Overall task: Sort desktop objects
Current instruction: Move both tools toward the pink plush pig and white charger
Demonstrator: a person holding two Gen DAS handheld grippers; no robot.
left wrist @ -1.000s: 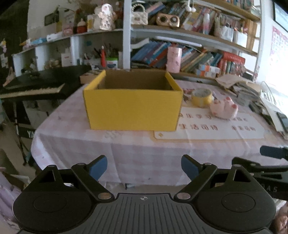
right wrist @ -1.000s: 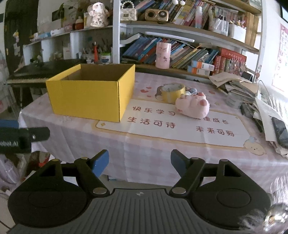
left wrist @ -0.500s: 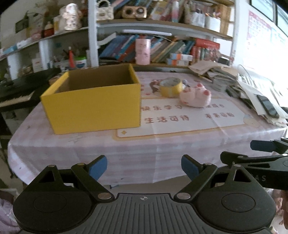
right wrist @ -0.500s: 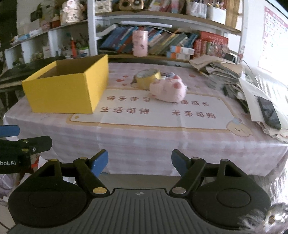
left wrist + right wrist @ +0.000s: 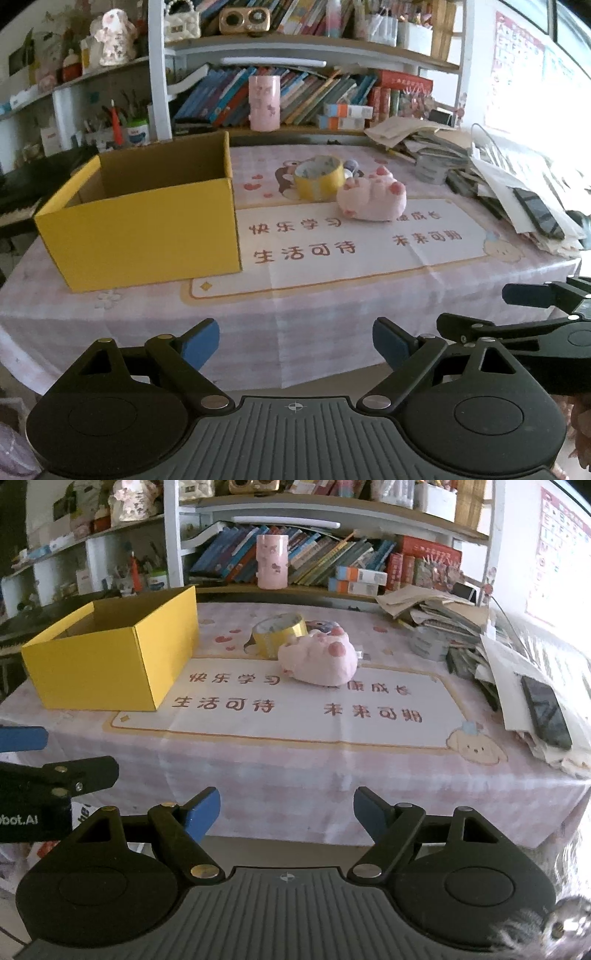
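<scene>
While held short of the desk edge, left tool and right tool both spread apart, gripping nothing. Farther in, pink plush toy on the printed mat, touching the yellow tape roll behind. Left of both, open yellow box.

Both wrist views off the table's near edge, facing the shelves, side by side

A yellow box, gold tape roll and pink plush toy sit on pink checked cloth.
</scene>
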